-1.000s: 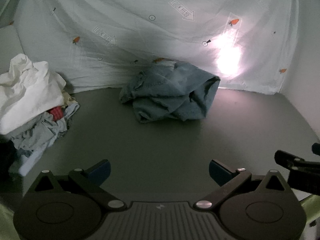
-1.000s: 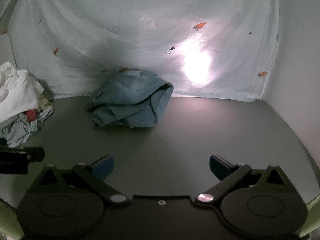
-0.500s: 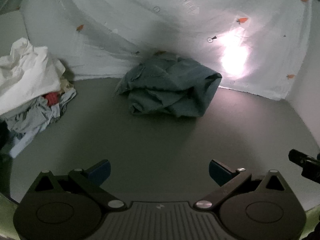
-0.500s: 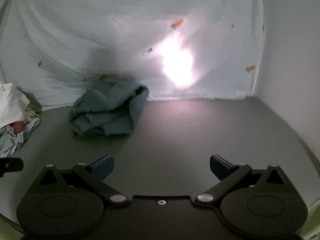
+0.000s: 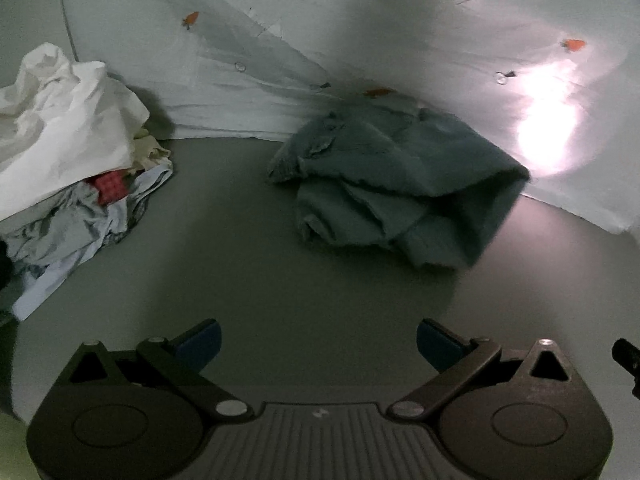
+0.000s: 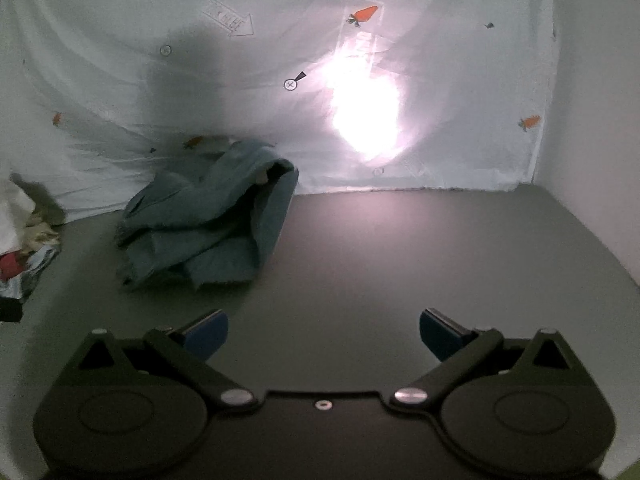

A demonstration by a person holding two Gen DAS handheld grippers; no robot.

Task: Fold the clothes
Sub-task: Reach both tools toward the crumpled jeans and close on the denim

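Observation:
A crumpled blue-grey garment [image 5: 396, 184] lies in a heap on the dark grey table [image 5: 248, 272], close to the back curtain. In the right wrist view the same blue-grey garment [image 6: 208, 220] sits ahead and to the left. My left gripper [image 5: 318, 344] stands open over bare table, well short of the garment, with nothing between its blue pads. My right gripper [image 6: 324, 332] is open too, empty, with the garment off to its left. A dark tip of the right gripper [image 5: 626, 354] shows at the right edge of the left wrist view.
A pile of mixed clothes [image 5: 68, 160], white cloth on top with a red piece inside, fills the left side. A pale curtain [image 6: 120, 60] with small carrot prints hangs behind, with a bright glare spot [image 6: 366, 120]. A white wall [image 6: 592, 120] bounds the right.
Both grippers have moved closer to the blue-grey garment, which looks larger now. The right gripper has swung left again, bringing the garment nearer the middle. Both stay open.

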